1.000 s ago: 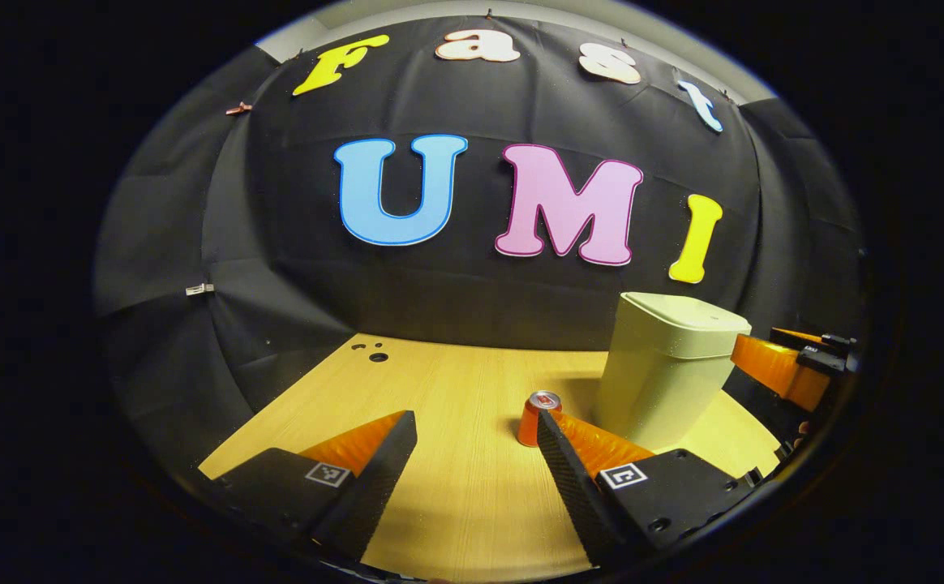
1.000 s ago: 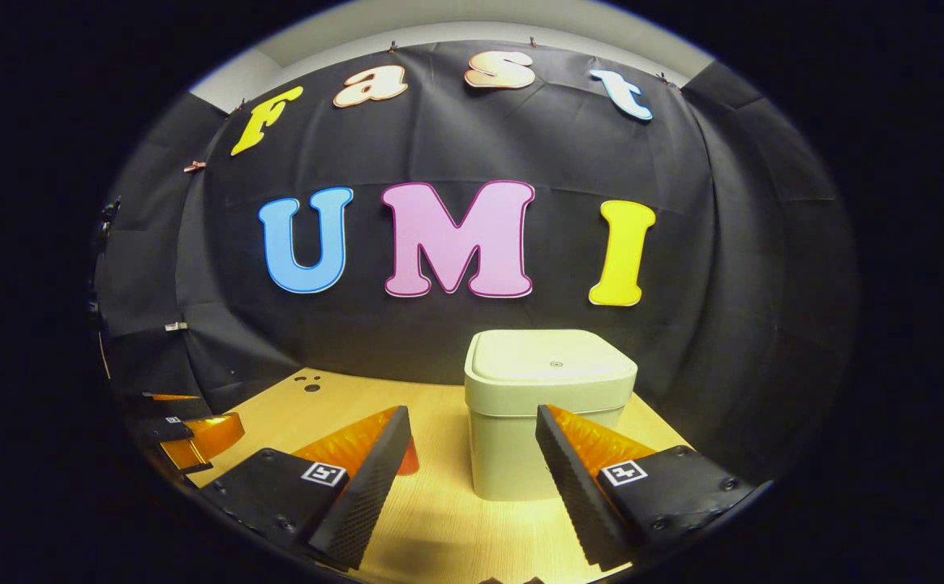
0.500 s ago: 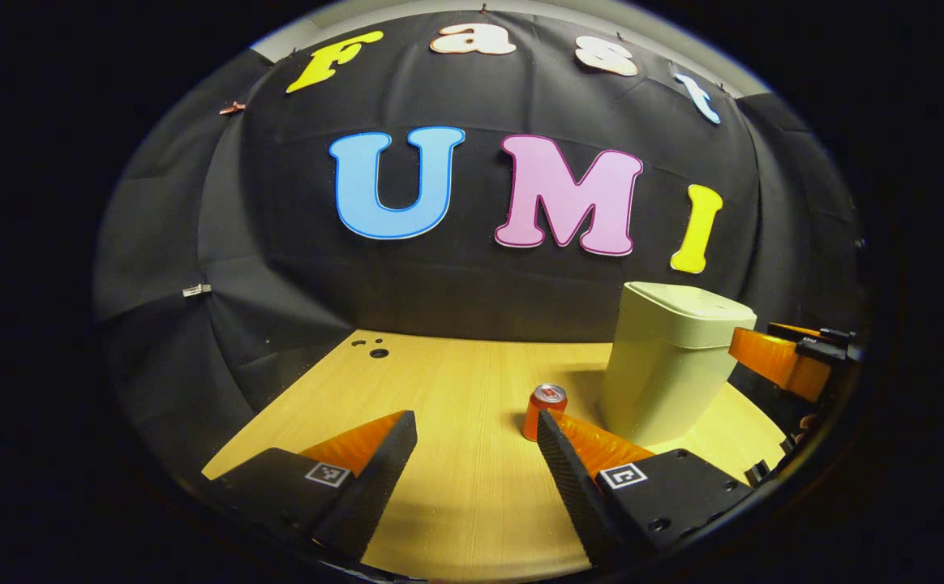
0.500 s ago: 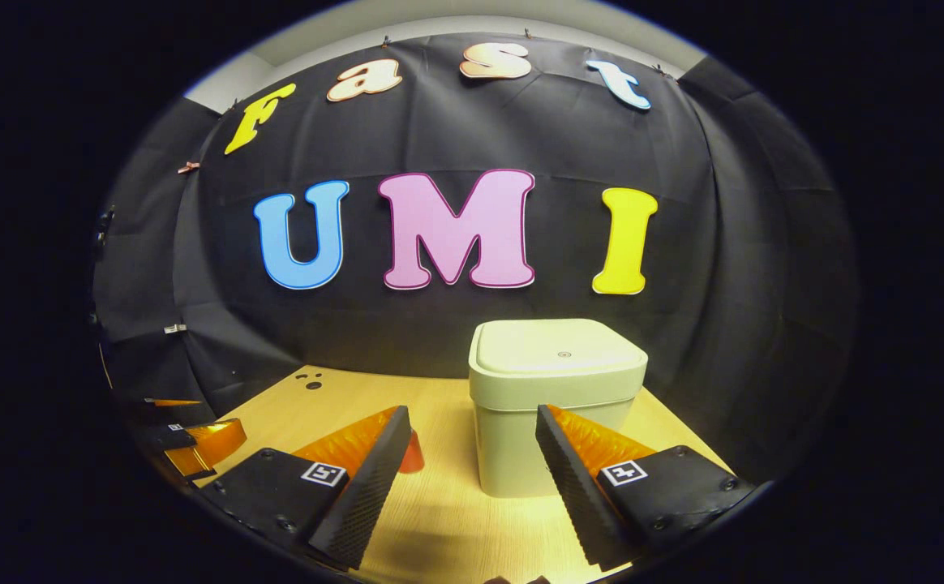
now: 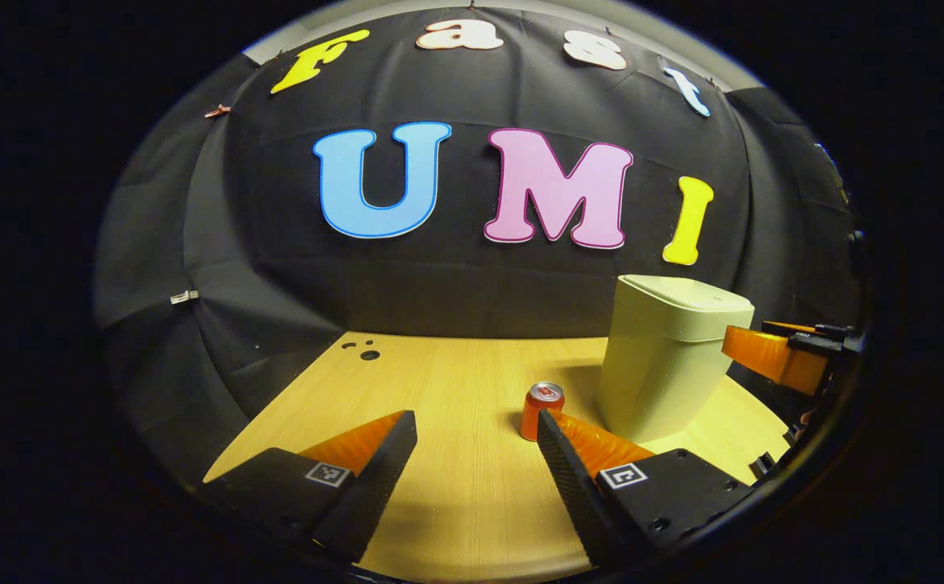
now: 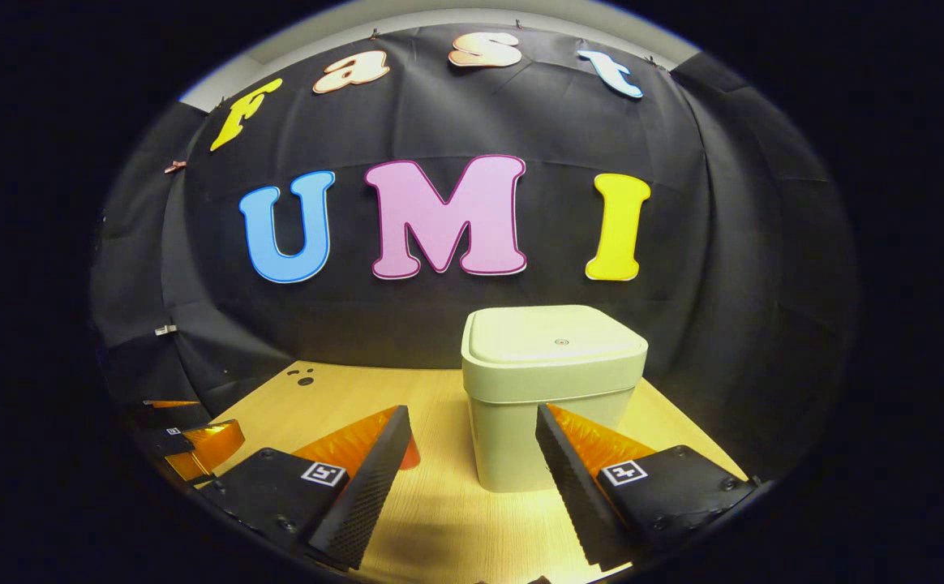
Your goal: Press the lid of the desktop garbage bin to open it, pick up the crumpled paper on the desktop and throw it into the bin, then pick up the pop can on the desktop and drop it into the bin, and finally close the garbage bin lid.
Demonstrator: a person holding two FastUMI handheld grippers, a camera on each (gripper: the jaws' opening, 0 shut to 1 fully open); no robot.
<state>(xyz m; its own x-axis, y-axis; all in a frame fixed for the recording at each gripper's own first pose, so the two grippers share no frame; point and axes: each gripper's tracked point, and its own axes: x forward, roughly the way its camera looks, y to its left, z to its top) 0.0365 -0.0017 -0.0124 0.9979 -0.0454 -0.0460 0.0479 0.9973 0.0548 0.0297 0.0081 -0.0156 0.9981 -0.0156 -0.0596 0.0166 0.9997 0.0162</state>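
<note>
With its lid down, the garbage bin (image 6: 549, 397) stands at 12 o'clock ahead of the empty, spread right gripper (image 6: 472, 478), which should press squarely on the lid (image 6: 555, 334) without sliding the bin across the table (image 6: 448, 535).

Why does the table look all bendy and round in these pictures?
In the left gripper view the fisheye lens curves the table edge and tilts the bin; in the right gripper view the bin near the middle looks straighter, and both views are sharp.
</note>
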